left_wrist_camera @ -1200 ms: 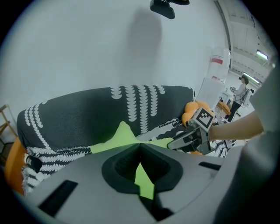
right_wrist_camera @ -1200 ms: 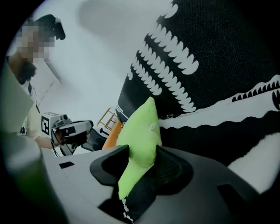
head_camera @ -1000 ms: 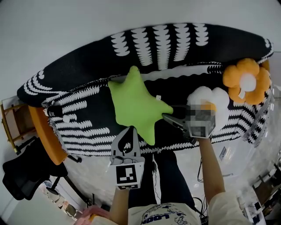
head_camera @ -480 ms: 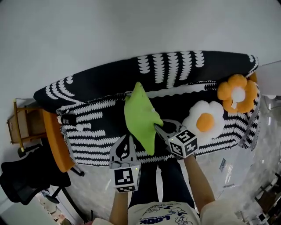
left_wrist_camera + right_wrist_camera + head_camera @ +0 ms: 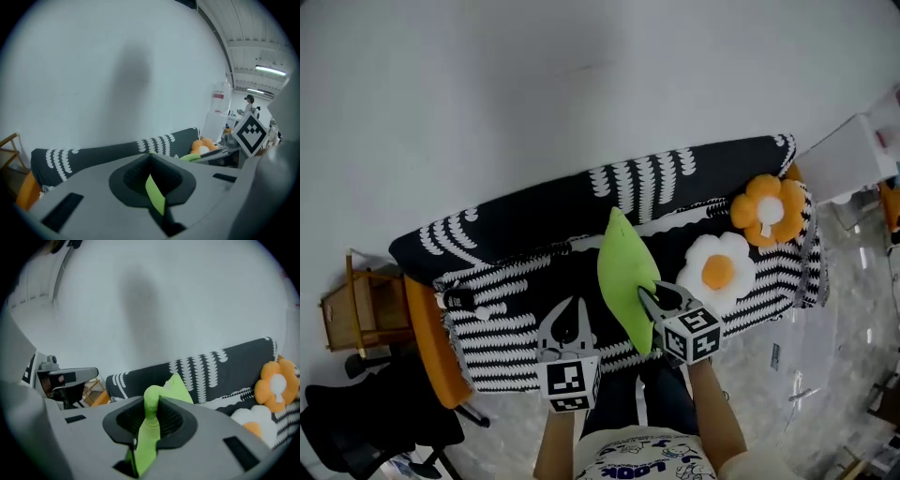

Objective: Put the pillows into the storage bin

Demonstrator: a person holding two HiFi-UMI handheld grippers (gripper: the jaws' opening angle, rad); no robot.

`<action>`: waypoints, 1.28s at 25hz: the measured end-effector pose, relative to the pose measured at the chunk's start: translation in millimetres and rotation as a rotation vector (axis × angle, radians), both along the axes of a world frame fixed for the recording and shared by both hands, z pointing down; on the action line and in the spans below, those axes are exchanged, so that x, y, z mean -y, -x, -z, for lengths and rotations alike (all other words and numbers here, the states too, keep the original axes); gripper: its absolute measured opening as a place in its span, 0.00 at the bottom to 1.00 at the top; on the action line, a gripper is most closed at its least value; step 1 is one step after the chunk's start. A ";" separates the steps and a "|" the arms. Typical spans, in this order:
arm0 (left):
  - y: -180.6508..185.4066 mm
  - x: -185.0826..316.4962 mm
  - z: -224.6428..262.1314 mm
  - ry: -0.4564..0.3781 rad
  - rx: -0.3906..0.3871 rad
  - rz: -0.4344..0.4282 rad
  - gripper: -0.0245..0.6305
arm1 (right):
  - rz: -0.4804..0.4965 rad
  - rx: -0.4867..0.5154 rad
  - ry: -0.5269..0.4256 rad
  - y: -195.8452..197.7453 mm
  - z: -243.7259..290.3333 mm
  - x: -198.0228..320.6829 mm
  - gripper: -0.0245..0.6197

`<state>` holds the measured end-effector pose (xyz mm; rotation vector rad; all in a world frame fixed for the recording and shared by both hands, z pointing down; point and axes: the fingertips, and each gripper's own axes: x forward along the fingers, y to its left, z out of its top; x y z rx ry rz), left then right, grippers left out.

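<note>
On the black-and-white patterned sofa [image 5: 525, 220]: a white flower pillow with an orange centre [image 5: 719, 272] lying on the seat. Just beside it, toward the sofa's end, an orange flower pillow with a white centre [image 5: 766, 208] up against the backrest. Well apart from either gripper.

Then the green star pillow [image 5: 626, 272]: up off the seat, in front of the sofa, turned edge-on to the head view, one point upward. Pinched at a lower fold by the right gripper [image 5: 645, 295]. Jaws nearly together there, just been closing, with green fabric squeezed between the pads and bulging out past the tips.

As for the left gripper [image 5: 576, 303]: just left of the pillow, about level with the right one, apparently not touching it. Jaws drawn together, tips meeting. Thin bright-green strip in the seam between them, seen in the left gripper view; fabric or part of the gripper, cannot tell.
</note>
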<state>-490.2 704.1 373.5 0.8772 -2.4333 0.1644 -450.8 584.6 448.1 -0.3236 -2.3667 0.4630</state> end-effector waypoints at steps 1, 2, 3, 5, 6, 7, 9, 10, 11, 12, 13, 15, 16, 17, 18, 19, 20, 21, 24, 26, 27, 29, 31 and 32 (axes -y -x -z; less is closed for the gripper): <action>-1.5 8.2 9.1 -0.016 0.015 -0.034 0.06 | -0.068 0.006 0.021 -9.6 10.3 10.9 0.16; -4.2 17.0 18.0 -0.031 0.029 -0.070 0.06 | -0.135 0.014 0.043 -20.7 20.5 21.4 0.16; -8.3 26.3 26.2 -0.043 0.042 -0.105 0.06 | -0.198 0.022 0.059 -33.1 30.4 31.6 0.16; -20.3 47.5 42.3 -0.067 0.063 -0.176 0.06 | -0.304 0.039 0.062 -61.2 49.8 51.7 0.16; -27.3 59.7 50.0 -0.078 0.071 -0.212 0.06 | -0.350 0.047 0.050 -76.0 59.3 61.8 0.16; -34.8 72.6 57.0 -0.089 0.078 -0.250 0.06 | -0.394 0.055 0.034 -90.7 68.7 72.2 0.16; -51.9 99.1 69.2 -0.106 0.090 -0.326 0.06 | -0.477 0.067 -0.007 -120.3 86.2 93.6 0.16; -62.1 112.4 74.7 -0.114 0.096 -0.364 0.06 | -0.518 0.071 -0.028 -136.1 94.1 104.9 0.16; -73.4 126.5 79.7 -0.122 0.101 -0.404 0.06 | -0.563 0.075 -0.047 -153.1 101.4 117.0 0.16; -85.6 141.8 84.3 -0.131 0.105 -0.449 0.06 | -0.617 0.081 -0.063 -171.7 108.3 130.1 0.16; -98.3 158.1 88.4 -0.142 0.110 -0.497 0.06 | -0.677 0.087 -0.078 -191.6 114.7 143.7 0.16; -125.4 191.0 96.8 -0.162 0.117 -0.592 0.06 | -0.798 0.100 -0.098 -233.5 125.7 170.6 0.16; -139.5 206.7 101.3 -0.171 0.119 -0.631 0.06 | -0.851 0.104 -0.103 -254.7 130.6 183.1 0.16; -153.6 222.2 106.1 -0.178 0.122 -0.666 0.06 | -0.899 0.107 -0.105 -275.8 135.1 195.3 0.16; -167.7 237.9 111.0 -0.185 0.124 -0.698 0.06 | -0.945 0.110 -0.105 -297.0 139.5 207.1 0.16; -182.1 253.8 115.3 -0.190 0.126 -0.728 0.06 | -0.989 0.111 -0.105 -318.4 143.4 218.8 0.16; -197.0 269.9 119.0 -0.195 0.127 -0.758 0.06 | -1.033 0.112 -0.106 -340.0 146.8 230.2 0.16; -212.6 286.2 122.2 -0.201 0.128 -0.785 0.06 | -1.074 0.111 -0.108 -361.9 149.5 241.4 0.16; -265.4 334.1 131.2 -0.219 0.131 -0.865 0.06 | -1.186 0.106 -0.119 -429.7 155.0 272.1 0.16; -305.0 365.4 137.8 -0.228 0.133 -0.911 0.06 | -1.249 0.103 -0.124 -476.5 158.7 291.6 0.16; -324.8 380.7 141.0 -0.231 0.134 -0.930 0.06 | -1.277 0.102 -0.125 -499.0 159.7 301.4 0.16; -363.4 410.0 146.2 -0.239 0.134 -0.964 0.06 | -1.321 0.097 -0.123 -541.6 159.6 321.0 0.16; -401.8 437.8 150.4 -0.252 0.133 -0.989 0.06 | -1.351 0.096 -0.121 -581.5 159.0 341.2 0.16; -420.6 451.2 151.9 -0.257 0.132 -0.998 0.06 | -1.362 0.096 -0.120 -600.3 159.0 351.9 0.16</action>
